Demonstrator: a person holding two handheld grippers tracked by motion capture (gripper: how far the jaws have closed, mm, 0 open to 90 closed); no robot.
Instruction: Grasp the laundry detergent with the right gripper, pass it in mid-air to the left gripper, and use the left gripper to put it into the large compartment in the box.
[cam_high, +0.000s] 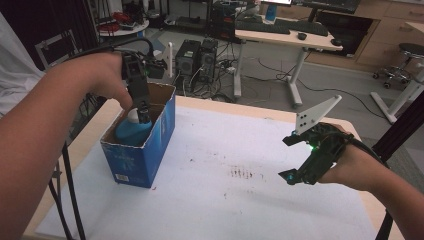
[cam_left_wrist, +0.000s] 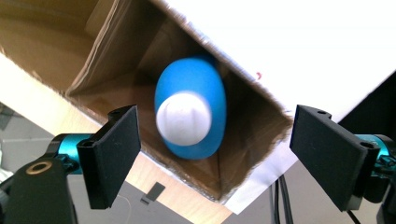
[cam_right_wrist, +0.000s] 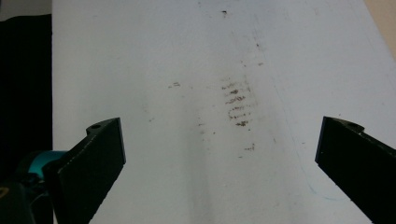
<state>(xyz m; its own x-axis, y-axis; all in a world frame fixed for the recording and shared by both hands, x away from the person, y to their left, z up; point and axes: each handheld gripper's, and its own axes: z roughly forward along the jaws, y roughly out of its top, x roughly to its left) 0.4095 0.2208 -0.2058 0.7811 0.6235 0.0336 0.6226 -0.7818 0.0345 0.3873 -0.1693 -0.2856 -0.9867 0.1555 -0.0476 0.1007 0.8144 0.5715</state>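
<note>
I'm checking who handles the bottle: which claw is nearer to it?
Left. The left claw hangs open right above the blue bottle standing in the box. The right claw is far off across the table, open over the white sheet.

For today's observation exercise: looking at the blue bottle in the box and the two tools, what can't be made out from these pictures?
- Blue bottle: lower body hidden by the cardboard box walls in the high view; the left gripper view shows it from the top, the white cap covering its neck.
- Box print: too small and blurred in the high view.
- Left tool: tips partly hidden inside the box in the high view.
- Right tool: its tips cut off by the bottom edge in the right gripper view.
</note>
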